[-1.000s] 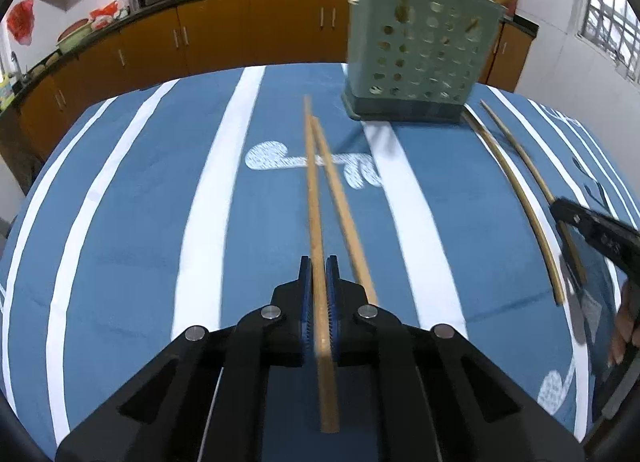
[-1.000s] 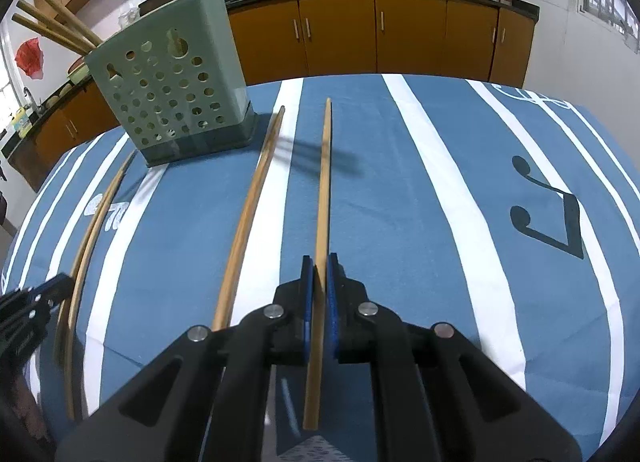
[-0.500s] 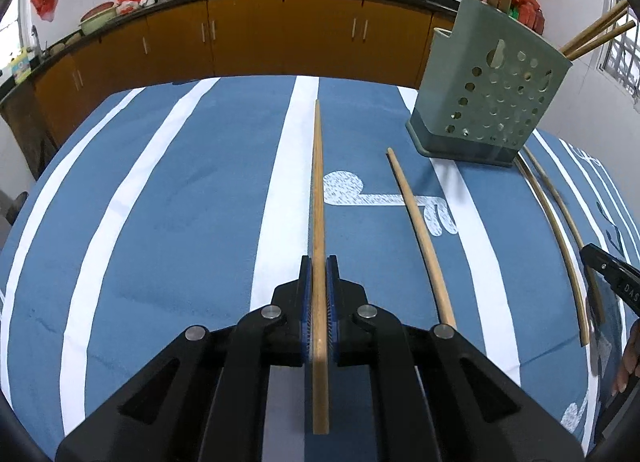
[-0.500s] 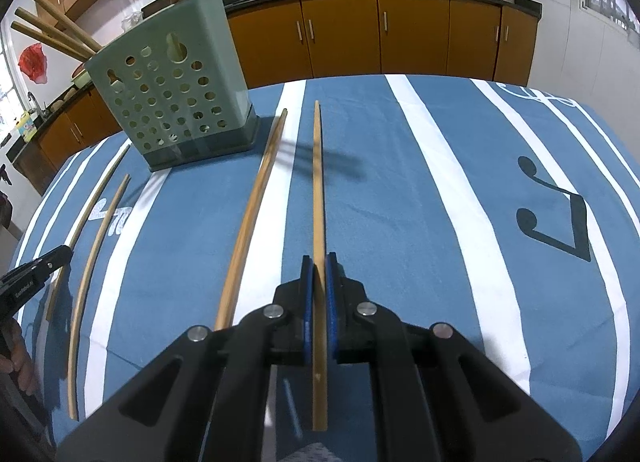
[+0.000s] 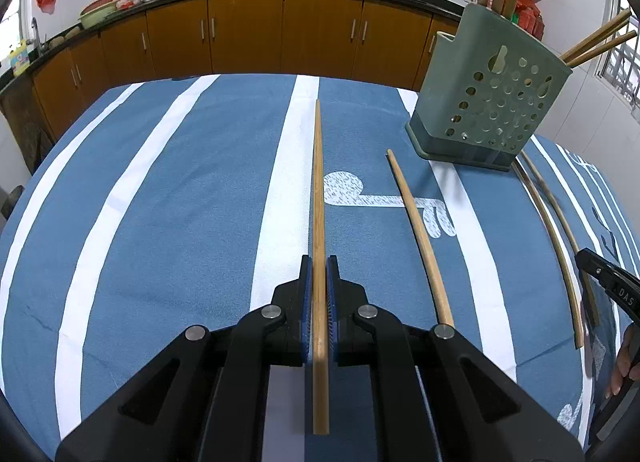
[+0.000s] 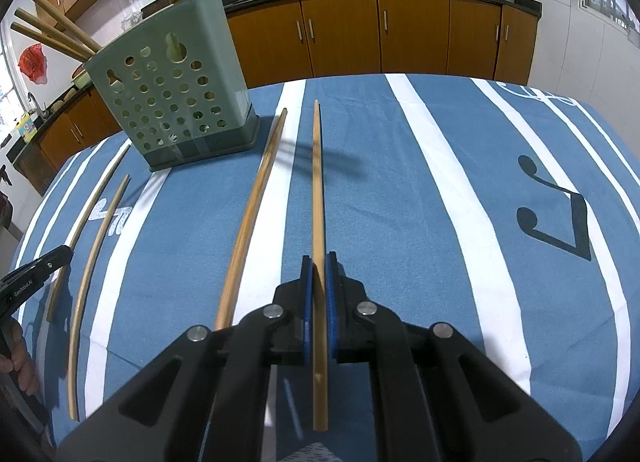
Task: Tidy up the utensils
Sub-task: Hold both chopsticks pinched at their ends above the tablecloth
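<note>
My left gripper (image 5: 319, 262) is shut on a wooden chopstick (image 5: 318, 182) that points straight ahead above the blue striped tablecloth (image 5: 160, 222). A second chopstick (image 5: 420, 238) lies loose to its right. The green perforated utensil holder (image 5: 492, 94) stands at the far right with several chopsticks in it. In the right wrist view my right gripper (image 6: 319, 262) is shut on another chopstick (image 6: 317, 182), with a loose chopstick (image 6: 252, 222) lying just left of it. The holder (image 6: 172, 98) stands at the far left there.
Two curved-looking chopsticks (image 5: 556, 230) lie right of the holder, near the right gripper (image 5: 596, 270) at the frame edge. The left gripper (image 6: 40, 270) and a hand show at the left edge. Brown kitchen cabinets (image 5: 248, 34) stand beyond the table's far edge.
The left gripper has carried its chopstick to the left, away from the loose one that lay against it. The holder now sits further right in its view. The right gripper has hardly moved.
</note>
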Demonstrator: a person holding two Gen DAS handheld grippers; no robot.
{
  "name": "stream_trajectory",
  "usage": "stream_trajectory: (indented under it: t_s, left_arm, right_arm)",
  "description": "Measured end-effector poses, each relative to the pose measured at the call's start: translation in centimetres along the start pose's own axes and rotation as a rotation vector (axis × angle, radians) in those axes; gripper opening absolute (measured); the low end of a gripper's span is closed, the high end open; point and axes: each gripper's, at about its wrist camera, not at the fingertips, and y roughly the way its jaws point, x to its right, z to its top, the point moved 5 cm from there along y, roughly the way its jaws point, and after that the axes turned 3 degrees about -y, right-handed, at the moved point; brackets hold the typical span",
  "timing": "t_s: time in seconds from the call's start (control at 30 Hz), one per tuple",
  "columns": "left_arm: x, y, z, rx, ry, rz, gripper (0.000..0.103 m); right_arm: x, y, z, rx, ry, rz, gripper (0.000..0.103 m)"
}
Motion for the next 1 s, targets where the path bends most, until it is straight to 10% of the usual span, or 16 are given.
stream_trajectory:
  t_s: [1.0]
  left_arm:
    - [0.53,0.07,-0.03,0.0,0.057,0.07,0.008]
  right_arm:
    - [-0.17,-0.12,-0.18,-0.002,-0.005,0.001,0.008]
